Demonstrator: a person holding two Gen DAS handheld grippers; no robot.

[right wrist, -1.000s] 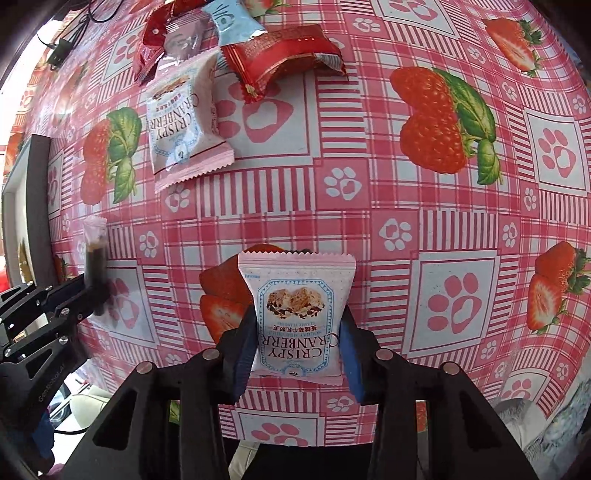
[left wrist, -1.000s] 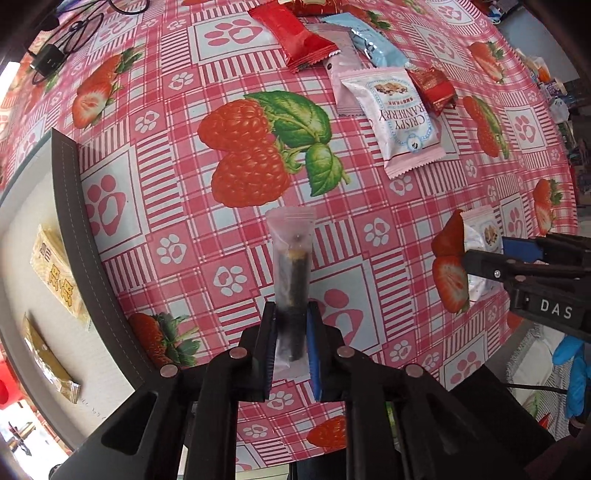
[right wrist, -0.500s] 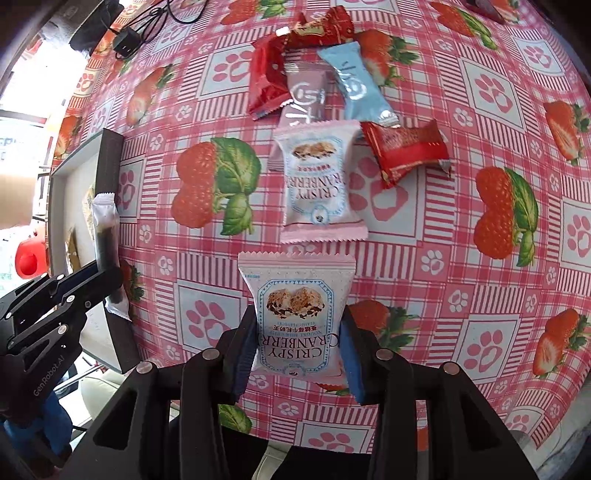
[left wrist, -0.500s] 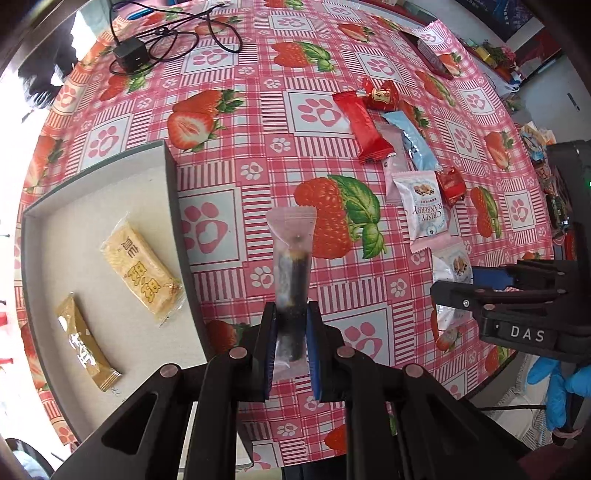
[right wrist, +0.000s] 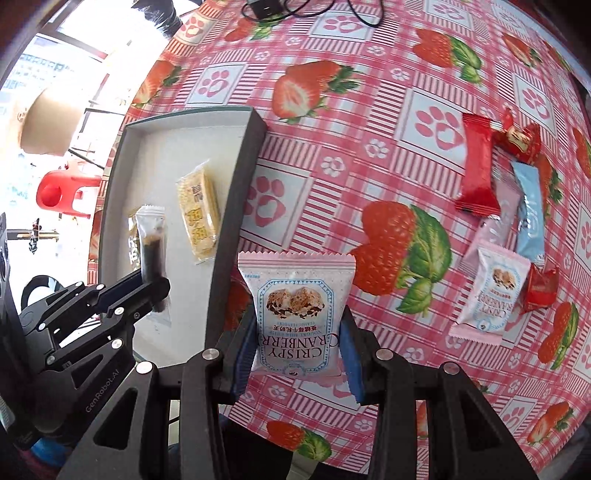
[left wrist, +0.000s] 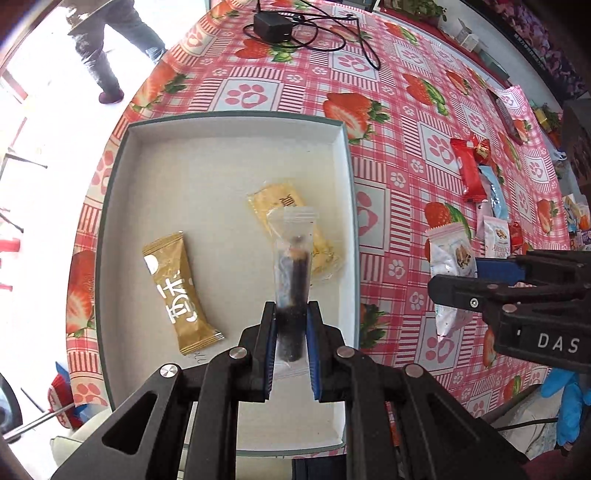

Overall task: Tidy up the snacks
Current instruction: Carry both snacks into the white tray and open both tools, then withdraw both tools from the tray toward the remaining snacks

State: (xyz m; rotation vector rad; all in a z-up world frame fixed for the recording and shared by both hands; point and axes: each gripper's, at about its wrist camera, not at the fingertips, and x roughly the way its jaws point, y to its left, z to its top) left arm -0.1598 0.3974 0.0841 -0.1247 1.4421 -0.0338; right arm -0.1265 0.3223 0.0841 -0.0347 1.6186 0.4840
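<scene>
This looks like a lived-in home or a small family dining room. A plastic tablecloth (right wrist: 369, 122) printed with strawberries and paw prints over pink checks covers the counter. A black power adapter (left wrist: 273, 26) with tangled cable lies at the far side, and loose wrapped sweets (right wrist: 498, 206) are scattered about. Beyond the edge stand a red plastic stool (right wrist: 61, 192) and a person's legs (left wrist: 107, 44) on a bright floor.

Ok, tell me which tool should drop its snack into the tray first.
Left. The left tool holds its clear-wrapped dark stick over the tray; the right tool holds its cranberry packet above the tablecloth, just outside the wall.
</scene>
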